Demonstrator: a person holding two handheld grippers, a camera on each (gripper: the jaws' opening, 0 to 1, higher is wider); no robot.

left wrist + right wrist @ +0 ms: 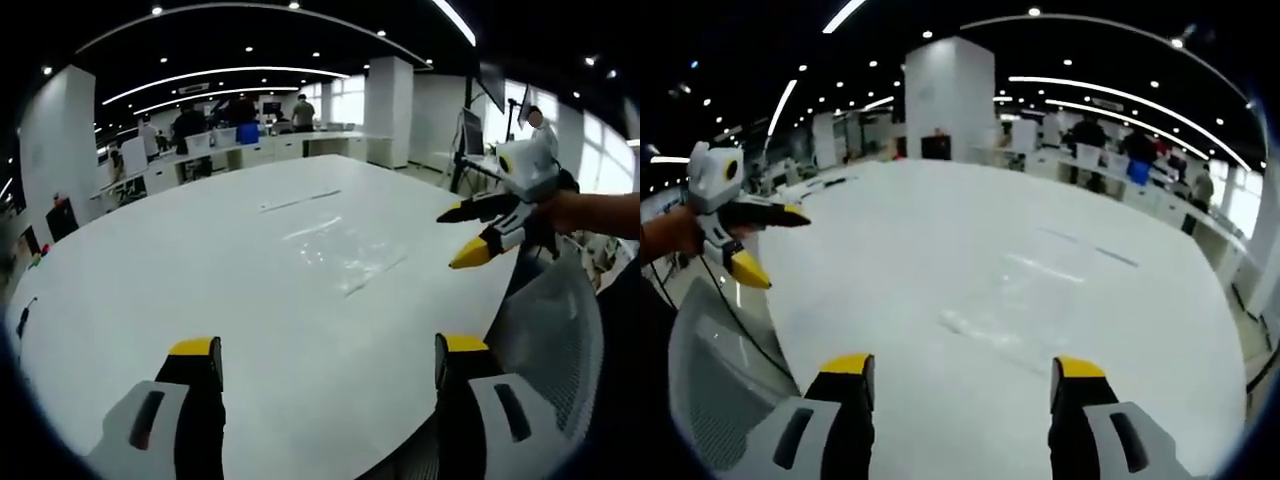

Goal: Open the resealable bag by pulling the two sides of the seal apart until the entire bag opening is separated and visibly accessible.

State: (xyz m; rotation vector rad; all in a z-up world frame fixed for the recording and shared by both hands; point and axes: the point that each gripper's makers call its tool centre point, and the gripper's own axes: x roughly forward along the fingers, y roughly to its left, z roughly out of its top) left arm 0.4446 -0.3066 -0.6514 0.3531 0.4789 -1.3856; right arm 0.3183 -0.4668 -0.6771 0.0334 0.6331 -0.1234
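Observation:
A clear resealable bag (340, 250) lies flat on the white table (200, 260), hard to make out against the top. My left gripper (328, 350) is open and empty, hovering over the near table edge, short of the bag. My right gripper (458, 236) comes in from the right, held by a hand, jaws apart, just beside the bag's right end. In the right gripper view the bag (1005, 300) lies ahead of my open right gripper (962, 365). At that view's left, the left gripper (775, 245) hangs open off the table's edge.
A grey mesh chair back (545, 320) (710, 370) stands at the table's near edge. A thin strip (300, 200) lies on the table beyond the bag. Past the table are a white pillar (390, 110), desks and several people (190, 125).

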